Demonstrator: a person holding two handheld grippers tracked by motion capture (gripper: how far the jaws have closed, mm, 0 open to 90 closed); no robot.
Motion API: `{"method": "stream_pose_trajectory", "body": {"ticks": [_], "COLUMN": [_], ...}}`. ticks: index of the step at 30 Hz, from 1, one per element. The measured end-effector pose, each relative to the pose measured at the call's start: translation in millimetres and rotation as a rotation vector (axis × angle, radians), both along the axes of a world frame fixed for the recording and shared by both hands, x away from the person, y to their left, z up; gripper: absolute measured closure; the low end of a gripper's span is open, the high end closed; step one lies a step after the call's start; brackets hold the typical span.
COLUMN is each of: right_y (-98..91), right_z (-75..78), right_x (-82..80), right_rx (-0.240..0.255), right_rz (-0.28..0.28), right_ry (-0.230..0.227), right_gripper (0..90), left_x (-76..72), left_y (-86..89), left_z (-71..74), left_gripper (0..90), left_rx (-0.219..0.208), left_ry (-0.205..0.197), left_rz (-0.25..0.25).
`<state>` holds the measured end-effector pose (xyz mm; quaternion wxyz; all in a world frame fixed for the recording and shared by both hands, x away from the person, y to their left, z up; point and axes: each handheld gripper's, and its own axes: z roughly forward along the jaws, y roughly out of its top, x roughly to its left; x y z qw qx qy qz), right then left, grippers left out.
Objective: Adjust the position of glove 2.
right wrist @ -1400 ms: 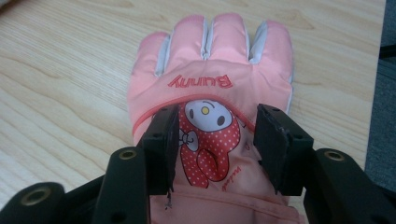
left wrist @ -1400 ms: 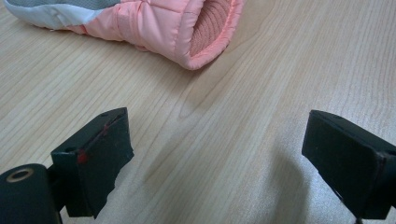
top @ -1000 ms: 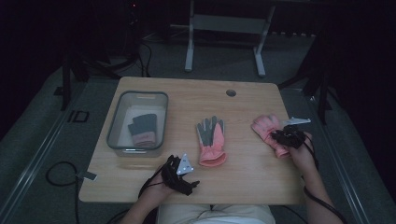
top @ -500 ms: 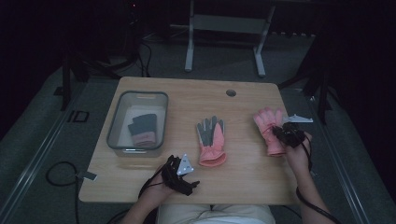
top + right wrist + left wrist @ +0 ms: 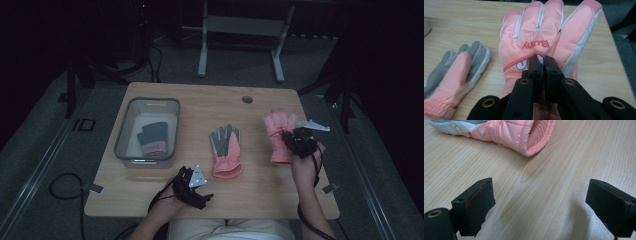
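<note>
Pink ski glove (image 5: 541, 42) sits pinched between my right gripper (image 5: 543, 65) jaws, which are clenched on a fold of its back fabric just below the printed lettering; the glove lies back up at the right side of the wooden table (image 5: 260, 185), fingers pointing toward the far edge. My right gripper view gives me that lettering and the white trim between the fingers; in the high view the same glove (image 5: 278, 131) is just a pink shape with the right gripper (image 5: 292, 139) on its cuff half and my right hand (image 5: 306, 162) behind it.

My left gripper (image 5: 540, 198) is released, jaws spread wide over bare wood, nothing between them. Its own view shows the ribbed cuff opening of the second pink glove (image 5: 506, 131) close ahead, apart from the jaws. From above I can see what that view cuts off: this second glove (image 5: 226, 150) lies palm up in the middle of the table, grey palm and fingers, cuff toward me, with the left gripper (image 5: 196, 187) near the front edge just to its left. The right gripper view also catches it (image 5: 454, 77) beside the held glove, not touching it.

The high view alone gives me the clear plastic bin (image 5: 148, 102) at the left of the table, holding a dark glove with a pinkish cuff (image 5: 152, 140)
</note>
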<state>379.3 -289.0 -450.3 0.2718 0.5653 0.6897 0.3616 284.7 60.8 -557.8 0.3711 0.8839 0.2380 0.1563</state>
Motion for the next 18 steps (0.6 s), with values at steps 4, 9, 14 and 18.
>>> {"method": "stream_pose_trajectory", "body": {"ticks": [4,9,14,18], "right_y": [13.6,24.9,33.4,35.0], "right_z": [-9.9,-22.6,-37.0,-48.3], "right_x": [-8.3,-11.8,-9.9,-6.2], "right_rx": [0.0,-0.001,0.006,-0.003], "right_rz": [-0.033,-0.067,-0.097,-0.113], "right_ry": [0.026,0.051,0.067,0.082], "right_gripper": [85.6,85.6,85.5,85.4], "left_x": [0.2,0.4,0.0,0.0], "left_y": [0.2,0.1,0.1,0.2], "left_z": [0.0,0.4,0.4,0.3], "left_gripper": [7.9,7.9,7.8,7.8], "left_rx": [0.0,0.0,0.0,0.001], "left_ry": [0.0,-0.003,-0.003,-0.003], "left_rz": [0.0,-0.001,-0.003,-0.005]}}
